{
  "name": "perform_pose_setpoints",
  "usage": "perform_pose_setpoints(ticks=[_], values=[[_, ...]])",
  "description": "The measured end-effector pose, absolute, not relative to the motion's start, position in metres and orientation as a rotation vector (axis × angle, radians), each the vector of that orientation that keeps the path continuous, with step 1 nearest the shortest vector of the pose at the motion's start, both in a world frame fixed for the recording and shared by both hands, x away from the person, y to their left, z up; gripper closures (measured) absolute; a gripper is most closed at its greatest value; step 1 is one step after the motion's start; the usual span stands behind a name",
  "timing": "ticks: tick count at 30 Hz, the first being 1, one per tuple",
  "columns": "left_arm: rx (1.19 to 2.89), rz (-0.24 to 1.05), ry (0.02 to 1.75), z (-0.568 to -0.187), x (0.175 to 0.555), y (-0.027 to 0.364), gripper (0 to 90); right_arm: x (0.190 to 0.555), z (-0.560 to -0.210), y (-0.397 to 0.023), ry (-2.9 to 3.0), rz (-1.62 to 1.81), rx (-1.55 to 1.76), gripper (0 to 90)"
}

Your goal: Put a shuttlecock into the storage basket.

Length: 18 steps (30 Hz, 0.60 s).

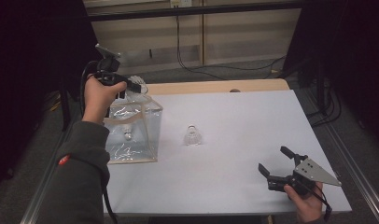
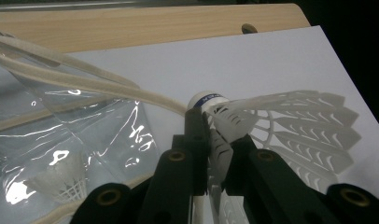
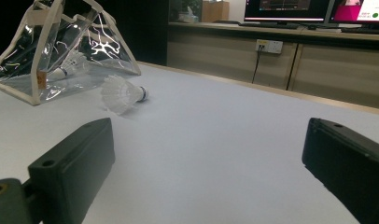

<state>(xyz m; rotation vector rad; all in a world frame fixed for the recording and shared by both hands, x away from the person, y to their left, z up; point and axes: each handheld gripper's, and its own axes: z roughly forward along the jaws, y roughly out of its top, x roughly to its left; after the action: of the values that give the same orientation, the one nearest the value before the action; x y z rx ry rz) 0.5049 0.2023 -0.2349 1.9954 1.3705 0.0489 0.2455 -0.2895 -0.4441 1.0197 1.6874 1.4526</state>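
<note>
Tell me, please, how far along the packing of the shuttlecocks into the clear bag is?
Done: one shuttlecock already lies inside the clear bag. In hand: the left gripper pinches a second shuttlecock above the bag's opening. Left: a third shuttlecock lies on the table; the right gripper rests open.

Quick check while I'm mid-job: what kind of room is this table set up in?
Likely an office or lab workspace: lit monitors on a long counter behind the white table, a wall socket with a plugged cable, and wooden cabinet fronts.
</note>
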Motion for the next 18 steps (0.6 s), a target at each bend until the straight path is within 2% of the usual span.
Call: perform_pose_setpoints(ticks=[18], values=[[1.991, 0.084, 1.422, -0.238, 0.512, 0.214, 84.1, 0.246, -0.445, -0.288, 1.691, 1.453, 1.020, 2.3]])
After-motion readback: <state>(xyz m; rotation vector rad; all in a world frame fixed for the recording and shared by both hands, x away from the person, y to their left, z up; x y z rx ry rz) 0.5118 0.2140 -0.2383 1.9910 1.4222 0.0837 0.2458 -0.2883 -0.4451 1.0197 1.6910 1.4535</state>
